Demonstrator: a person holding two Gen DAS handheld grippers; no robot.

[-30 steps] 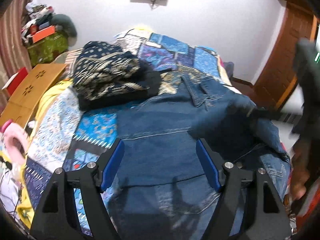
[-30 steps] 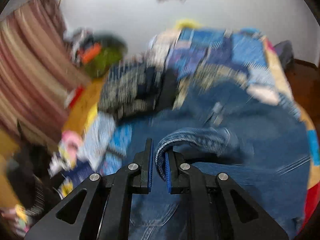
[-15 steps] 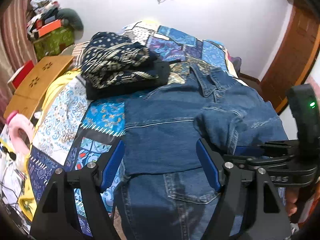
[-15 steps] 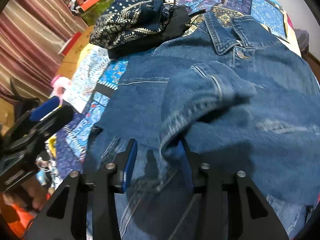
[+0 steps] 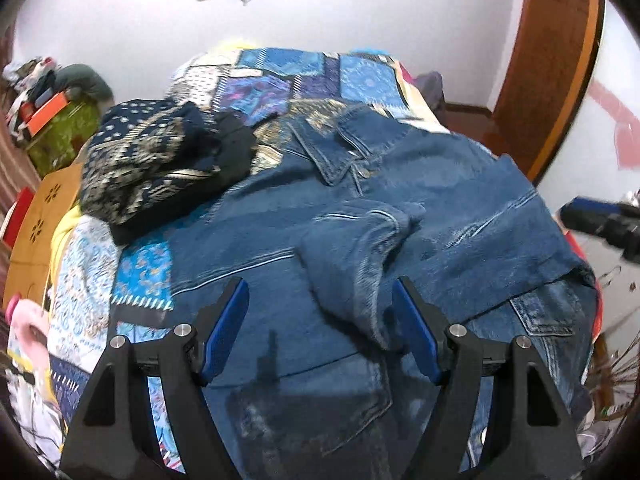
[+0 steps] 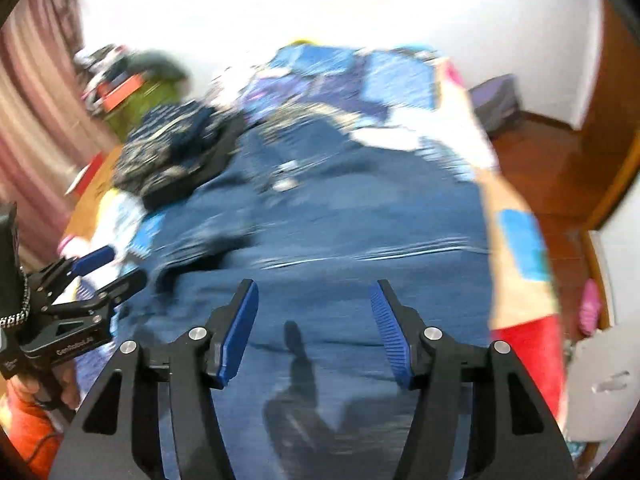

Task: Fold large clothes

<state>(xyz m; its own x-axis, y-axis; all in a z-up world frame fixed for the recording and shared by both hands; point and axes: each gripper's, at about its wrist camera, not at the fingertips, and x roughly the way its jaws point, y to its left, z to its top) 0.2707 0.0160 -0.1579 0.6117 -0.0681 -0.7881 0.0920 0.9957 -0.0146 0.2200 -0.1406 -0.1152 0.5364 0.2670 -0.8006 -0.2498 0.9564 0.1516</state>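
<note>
The denim jacket (image 5: 400, 208) lies spread face-up on the patchwork bed (image 5: 280, 76), one sleeve (image 5: 360, 248) folded in across its chest; the left hand-held gripper (image 5: 320, 332) hangs wide and empty over that sleeve, and the right hand-held gripper (image 6: 314, 328) is opening, nothing between its jaws. To fold well, I judge each gripper should pinch a seam edge, lift low, and lay the cloth flat without dragging the jacket. Counted: one jacket, two grippers, one pile of patterned folded clothes (image 5: 156, 160) beside the collar.
</note>
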